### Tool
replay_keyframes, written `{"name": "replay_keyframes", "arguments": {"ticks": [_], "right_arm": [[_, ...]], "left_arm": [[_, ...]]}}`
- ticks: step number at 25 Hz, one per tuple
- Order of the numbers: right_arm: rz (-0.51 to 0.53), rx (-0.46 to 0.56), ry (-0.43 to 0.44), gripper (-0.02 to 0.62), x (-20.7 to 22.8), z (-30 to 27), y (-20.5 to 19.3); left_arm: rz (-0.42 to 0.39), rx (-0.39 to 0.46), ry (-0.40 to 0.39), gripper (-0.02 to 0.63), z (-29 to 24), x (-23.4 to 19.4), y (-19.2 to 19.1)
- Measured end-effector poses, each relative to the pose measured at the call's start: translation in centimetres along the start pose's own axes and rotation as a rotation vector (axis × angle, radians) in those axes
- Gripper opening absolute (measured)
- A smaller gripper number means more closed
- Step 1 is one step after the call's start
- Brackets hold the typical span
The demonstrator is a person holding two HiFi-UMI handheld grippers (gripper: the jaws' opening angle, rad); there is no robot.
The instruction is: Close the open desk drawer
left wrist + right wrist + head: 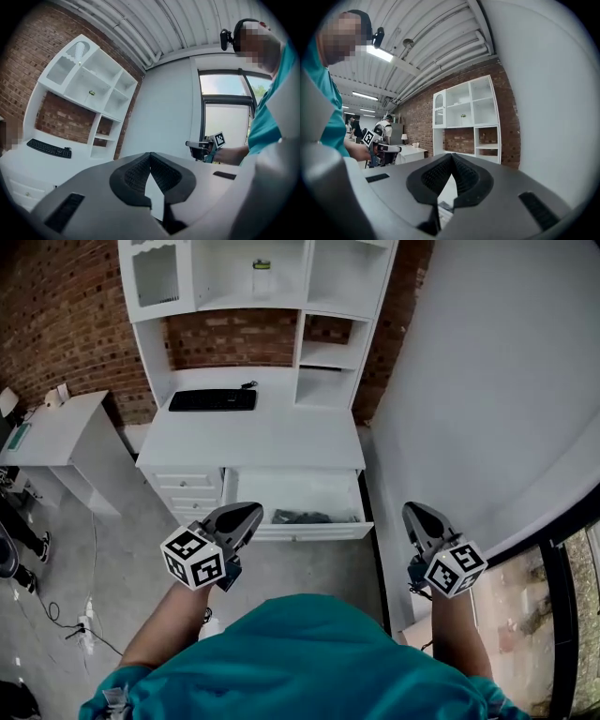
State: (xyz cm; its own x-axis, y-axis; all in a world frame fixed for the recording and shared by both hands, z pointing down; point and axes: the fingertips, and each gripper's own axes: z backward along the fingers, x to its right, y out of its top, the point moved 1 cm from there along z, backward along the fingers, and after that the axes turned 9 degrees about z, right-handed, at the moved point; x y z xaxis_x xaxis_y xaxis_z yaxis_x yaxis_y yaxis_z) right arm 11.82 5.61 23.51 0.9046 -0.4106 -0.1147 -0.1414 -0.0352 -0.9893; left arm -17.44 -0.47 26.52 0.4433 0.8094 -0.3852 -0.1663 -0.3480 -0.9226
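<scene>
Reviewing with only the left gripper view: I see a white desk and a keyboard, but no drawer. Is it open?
Observer: Yes. The head view shows the drawer below the desktop pulled out, with dark items inside.
Operator: Is a gripper on it?
Observer: No. The left gripper and the right gripper both hang short of it, apart from its front.
Operator: And the right jaws?
Observer: The right gripper view shows them together, with nothing between.
</scene>
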Motion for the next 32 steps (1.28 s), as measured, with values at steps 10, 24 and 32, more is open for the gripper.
{"name": "replay_keyframes", "arguments": {"ticks": [10, 24, 32], "right_arm": [[-0.03, -0.032, 0.003, 0.021, 3.1, -12.5, -0.2], [-0.061, -0.04, 0.163, 0.021, 13.2, -18.1, -3.9], [-0.087, -0.046, 0.333, 0.021, 19.7, -19.7, -8.2]], "left_arm": [[0.031, -0.053, -0.016, 0.015, -4.3, -10.9, 3.0], [0.084, -0.06, 0.132, 0.015, -13.8, -13.6, 1.1], [0.161, -0.036, 0.329, 0.015, -17.9, -11.2, -3.2]]}}
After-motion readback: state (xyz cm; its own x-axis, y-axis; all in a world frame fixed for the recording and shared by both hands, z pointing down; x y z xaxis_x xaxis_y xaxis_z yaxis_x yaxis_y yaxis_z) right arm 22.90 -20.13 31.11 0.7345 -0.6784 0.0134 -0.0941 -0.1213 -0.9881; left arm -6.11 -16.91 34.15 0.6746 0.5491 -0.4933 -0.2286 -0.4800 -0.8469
